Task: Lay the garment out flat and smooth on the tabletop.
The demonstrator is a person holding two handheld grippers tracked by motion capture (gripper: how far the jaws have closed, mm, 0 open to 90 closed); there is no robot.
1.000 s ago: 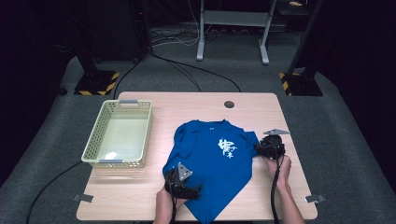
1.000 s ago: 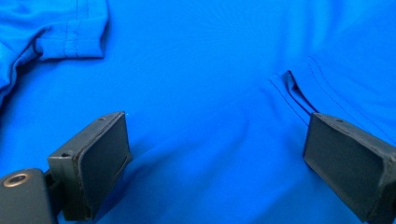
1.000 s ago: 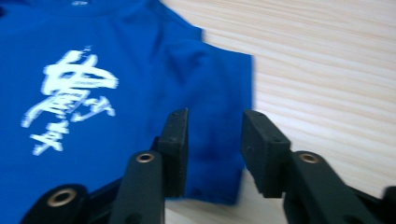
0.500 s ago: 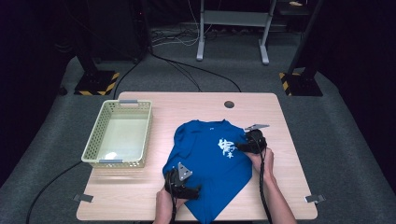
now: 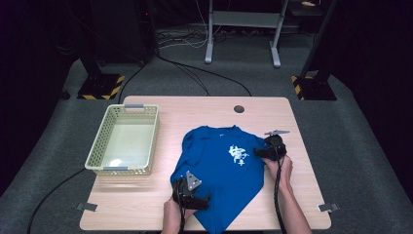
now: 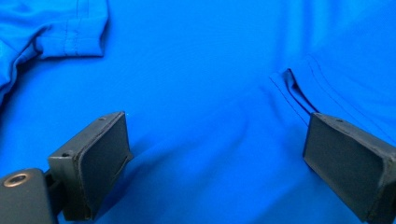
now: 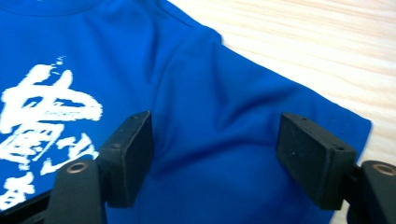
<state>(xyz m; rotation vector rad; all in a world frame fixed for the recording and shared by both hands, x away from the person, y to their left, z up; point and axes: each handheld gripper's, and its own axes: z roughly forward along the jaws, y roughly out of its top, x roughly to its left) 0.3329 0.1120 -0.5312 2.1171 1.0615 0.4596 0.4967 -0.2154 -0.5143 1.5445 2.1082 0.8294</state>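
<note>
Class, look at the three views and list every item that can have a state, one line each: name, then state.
blue T-shirt: spread on the table, print up, not folded.
basket: upright, nothing inside.
left hand-held gripper: open over the shirt.
right hand-held gripper: open; jaws have just been opening, above the sleeve.

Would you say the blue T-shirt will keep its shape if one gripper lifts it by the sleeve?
Probably not. The blue T-shirt lies flat with soft wrinkles and a folded hem, so it looks floppy and would likely drape. It seems thin and light. Pushed across the table, it would likely bunch rather than slide whole.
</note>
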